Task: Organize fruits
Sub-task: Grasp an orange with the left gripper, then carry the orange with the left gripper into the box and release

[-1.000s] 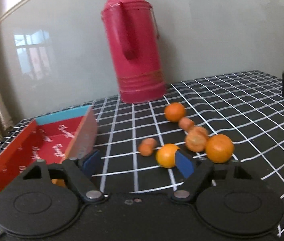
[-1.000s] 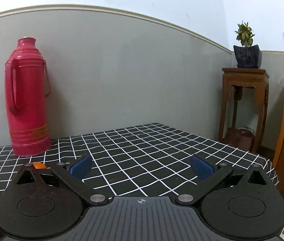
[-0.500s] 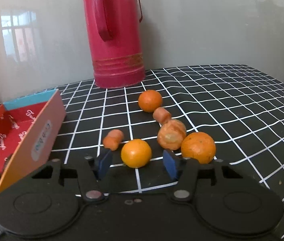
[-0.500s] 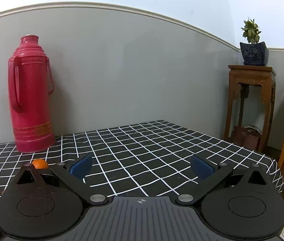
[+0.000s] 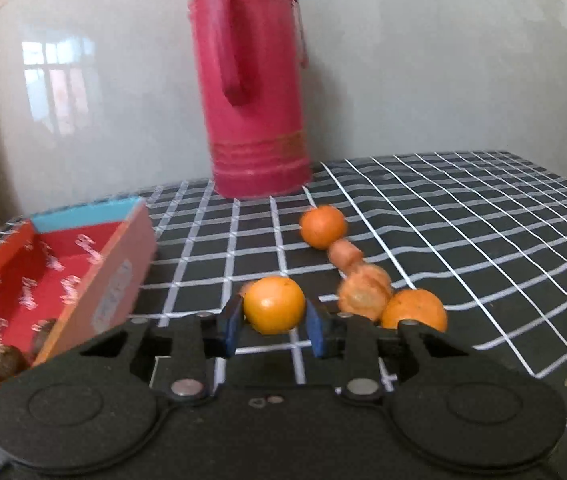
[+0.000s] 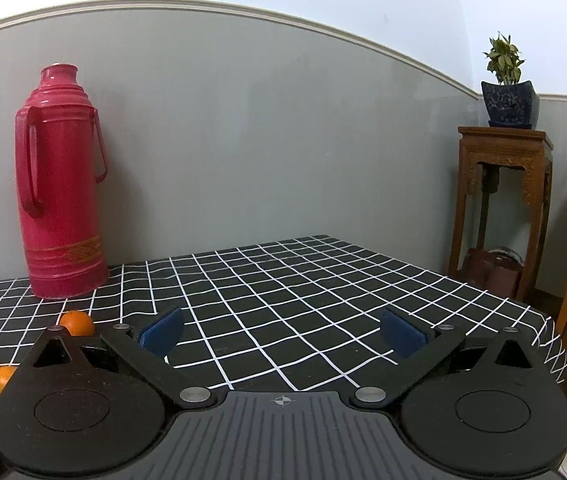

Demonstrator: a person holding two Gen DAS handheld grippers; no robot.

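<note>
Checked black tablecloth against a grey wall, fruit scattered mid-table.
Left to right: red box, open-topped, small fruit in its near corner; left gripper clamped on an orange; pink thermos far behind; loose oranges and carrot pieces to the right; right gripper, tongs apart, holding nothing.

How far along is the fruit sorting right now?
Partly done. A few pieces already lie in the box, at its near corner. The left gripper is shut on an orange, not yet in the box. Left on the cloth: two more oranges and some blurred smaller orange pieces. The right gripper is open and holds nothing.
</note>
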